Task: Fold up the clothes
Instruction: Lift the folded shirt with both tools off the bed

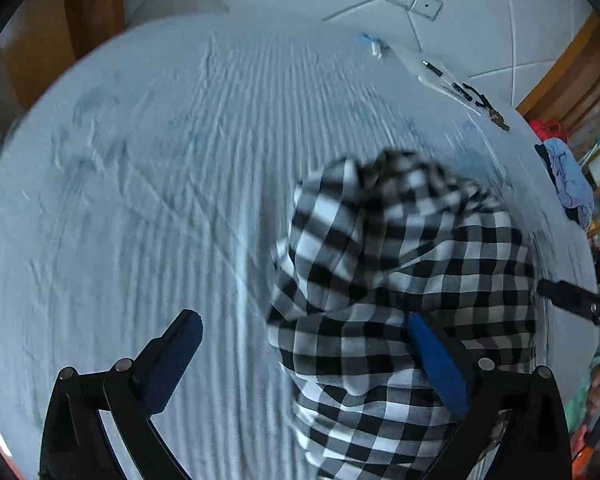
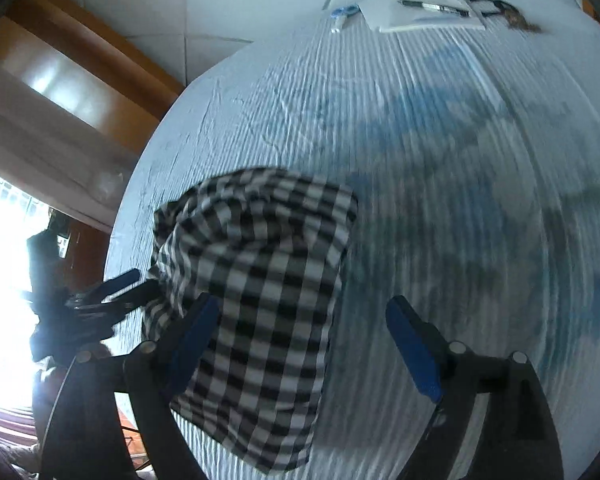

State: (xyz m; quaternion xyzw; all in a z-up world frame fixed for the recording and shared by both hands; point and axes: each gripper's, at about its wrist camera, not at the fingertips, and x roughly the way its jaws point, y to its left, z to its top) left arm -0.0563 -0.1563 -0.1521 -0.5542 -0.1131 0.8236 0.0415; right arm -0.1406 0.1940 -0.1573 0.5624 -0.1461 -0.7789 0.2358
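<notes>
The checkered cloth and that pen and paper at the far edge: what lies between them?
Nothing but bare, wrinkled light-blue sheet between the checkered cloth and the paper with the pen; the right wrist view shows it best.

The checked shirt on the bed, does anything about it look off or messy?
Yes. The checked shirt sits bunched in a rumpled heap on the bed sheet, not laid flat or squared. Both tongs, left and right, are open beside it. The sheet is wrinkled too.

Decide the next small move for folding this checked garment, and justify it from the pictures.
Probably close the left tool on the garment's near edge: both tools are open, and the garment lies bunched on the sheet, not yet flat enough to fold.
</notes>
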